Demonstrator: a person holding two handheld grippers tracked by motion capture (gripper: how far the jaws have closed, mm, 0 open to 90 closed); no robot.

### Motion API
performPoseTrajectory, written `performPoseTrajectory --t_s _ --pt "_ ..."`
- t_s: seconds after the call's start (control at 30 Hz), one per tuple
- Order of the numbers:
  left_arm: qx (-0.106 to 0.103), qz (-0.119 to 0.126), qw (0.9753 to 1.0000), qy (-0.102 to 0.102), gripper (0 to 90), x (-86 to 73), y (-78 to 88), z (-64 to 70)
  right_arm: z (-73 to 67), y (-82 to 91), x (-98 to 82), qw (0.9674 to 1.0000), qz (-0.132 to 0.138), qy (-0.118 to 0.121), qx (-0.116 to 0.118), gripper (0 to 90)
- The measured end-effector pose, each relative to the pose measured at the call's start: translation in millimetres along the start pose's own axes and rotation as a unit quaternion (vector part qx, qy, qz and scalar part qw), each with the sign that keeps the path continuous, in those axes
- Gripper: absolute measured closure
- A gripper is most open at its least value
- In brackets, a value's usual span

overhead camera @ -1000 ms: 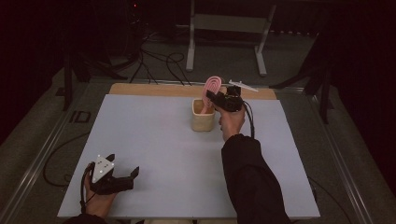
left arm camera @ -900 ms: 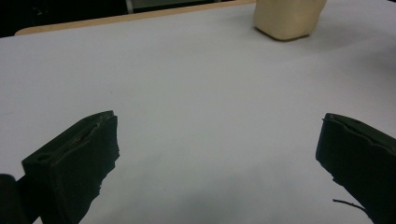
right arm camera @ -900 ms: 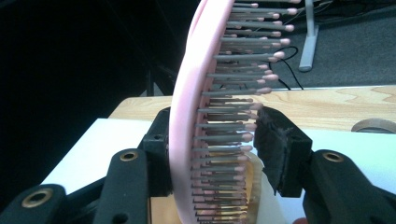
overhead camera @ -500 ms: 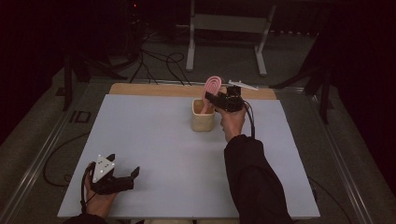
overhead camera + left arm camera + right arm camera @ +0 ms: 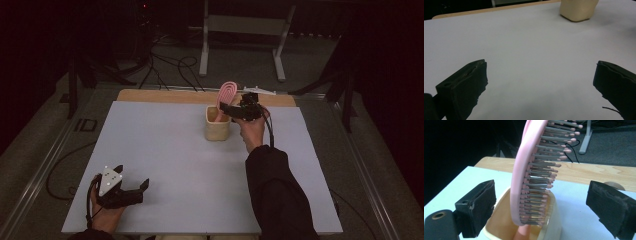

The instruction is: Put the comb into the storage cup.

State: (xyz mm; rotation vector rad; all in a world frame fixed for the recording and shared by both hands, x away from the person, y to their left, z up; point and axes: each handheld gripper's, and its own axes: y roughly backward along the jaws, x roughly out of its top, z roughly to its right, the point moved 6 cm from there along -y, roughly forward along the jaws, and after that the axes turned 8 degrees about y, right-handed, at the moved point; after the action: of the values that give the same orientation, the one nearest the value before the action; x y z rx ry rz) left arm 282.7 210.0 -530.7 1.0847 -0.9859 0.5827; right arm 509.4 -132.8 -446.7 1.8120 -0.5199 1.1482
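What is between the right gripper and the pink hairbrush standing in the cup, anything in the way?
Nothing visible. The pink hairbrush stands handle-down in the cream cup, between the right gripper's jaws, which have just been opening; both pads stand clear of it.

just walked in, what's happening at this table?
A person works two handheld grippers at a pale table. The right gripper has just been opening its jaws and now stands wide on either side of a pink hairbrush, pads clear of it. The brush stands handle-down in a cream cup near the table's far edge, bristle head sticking out above the rim. The left gripper rests at the near left corner, jaws open, nothing between them.
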Motion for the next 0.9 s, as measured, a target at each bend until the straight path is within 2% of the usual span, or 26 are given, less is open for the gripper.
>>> performPoseTrajectory --t_s 0.4,0.57,0.9 --pt "0.002 -0.001 1.0 0.0 0.1 0.0 -0.2 0.1 -0.2 6.8 -0.9 0.9981 -0.024 0.055 -0.014 8.8" --pt "0.002 0.001 1.0 0.002 0.1 0.0 0.1 -0.4 1.3 10.6 -2.1 0.9974 -0.032 0.064 -0.011 8.7" --pt "0.003 0.002 1.0 0.003 0.1 -0.2 0.5 -0.9 -0.9 15.1 -6.2 0.9937 -0.055 0.096 -0.011 8.7"
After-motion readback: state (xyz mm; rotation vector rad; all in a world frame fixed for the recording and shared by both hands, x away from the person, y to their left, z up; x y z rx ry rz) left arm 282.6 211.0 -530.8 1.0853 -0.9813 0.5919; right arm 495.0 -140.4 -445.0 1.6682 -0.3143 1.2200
